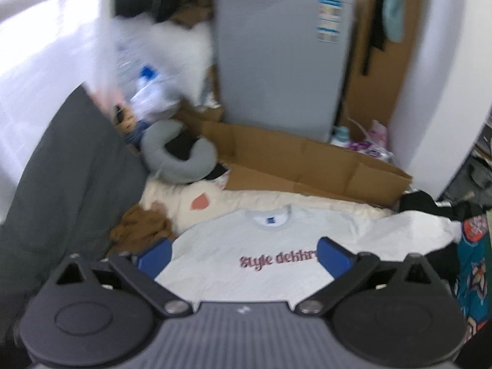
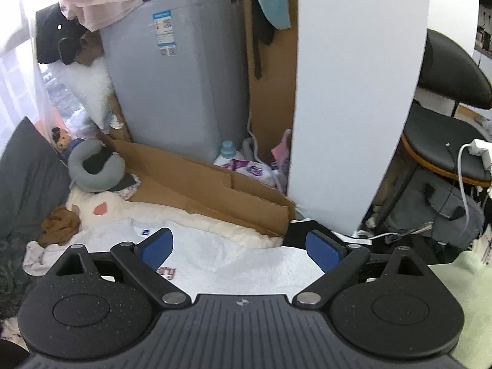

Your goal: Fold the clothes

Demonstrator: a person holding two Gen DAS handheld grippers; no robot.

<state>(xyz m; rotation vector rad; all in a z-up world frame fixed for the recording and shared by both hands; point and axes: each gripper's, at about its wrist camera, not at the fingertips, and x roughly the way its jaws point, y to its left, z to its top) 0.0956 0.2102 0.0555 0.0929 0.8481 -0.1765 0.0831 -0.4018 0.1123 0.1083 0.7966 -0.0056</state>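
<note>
White T-shirt (image 1: 246, 264) print reads "Style dekkr…", partly hidden.

white tee (image 1: 246, 246) with maroon lettering, blue neck tag (image 1: 270, 220); grey neck pillow (image 1: 181, 160); brown cardboard (image 1: 307, 166).

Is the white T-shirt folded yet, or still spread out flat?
Spread, front up. The white T-shirt shows its collar, its printed chest lettering and one sleeve out to the side, with no fold visible. Its lower half is hidden.

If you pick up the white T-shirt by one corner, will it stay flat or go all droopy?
Probably droopy: the white T-shirt is thin cloth that already wrinkles where it lies. It looks light, so it should lift easily. It likely won't slip much between the blue pads.
</note>
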